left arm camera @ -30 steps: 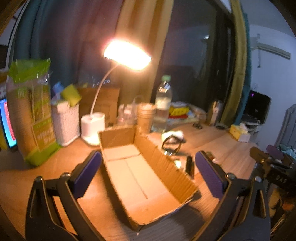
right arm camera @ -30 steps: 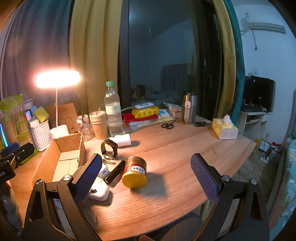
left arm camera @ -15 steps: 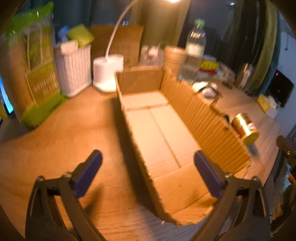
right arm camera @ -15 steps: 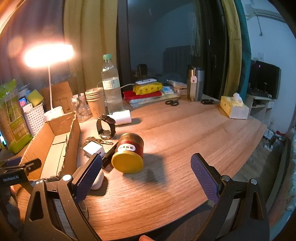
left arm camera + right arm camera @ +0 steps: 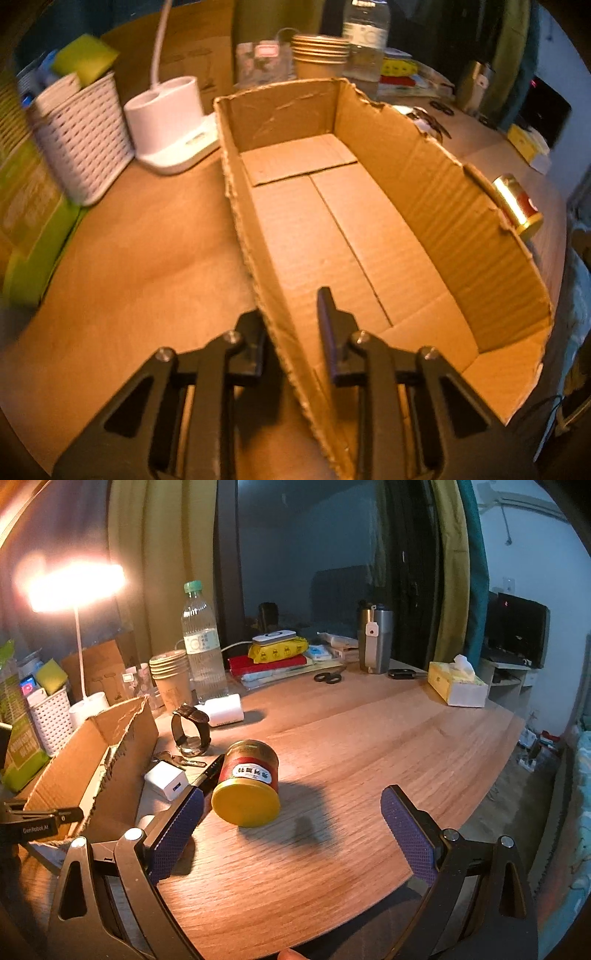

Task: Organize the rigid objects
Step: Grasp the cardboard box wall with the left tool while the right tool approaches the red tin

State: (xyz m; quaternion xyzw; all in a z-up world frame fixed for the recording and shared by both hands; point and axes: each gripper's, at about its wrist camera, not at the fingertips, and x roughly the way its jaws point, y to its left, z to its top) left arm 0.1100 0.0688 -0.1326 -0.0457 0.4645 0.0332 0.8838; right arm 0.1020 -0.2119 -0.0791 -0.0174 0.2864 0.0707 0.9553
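We close our left tongs (image 5: 291, 325) astride the near wall of the empty cardboard box (image 5: 369, 229), likely to steady it, while our right tongs (image 5: 291, 827) gape open with the tipped yellow-lidded jar (image 5: 248, 781) just ahead on the bench (image 5: 369, 757).

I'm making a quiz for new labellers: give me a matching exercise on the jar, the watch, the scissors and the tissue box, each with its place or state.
Things:
1. jar
2. watch
3. scissors
4. tissue box

Places or states:
A. at the table's far right edge
B. on its side, yellow lid towards the camera
C. on edge beside the box wall
D. flat, by the stacked papers

Pairs: 1-B, 2-C, 3-D, 4-A
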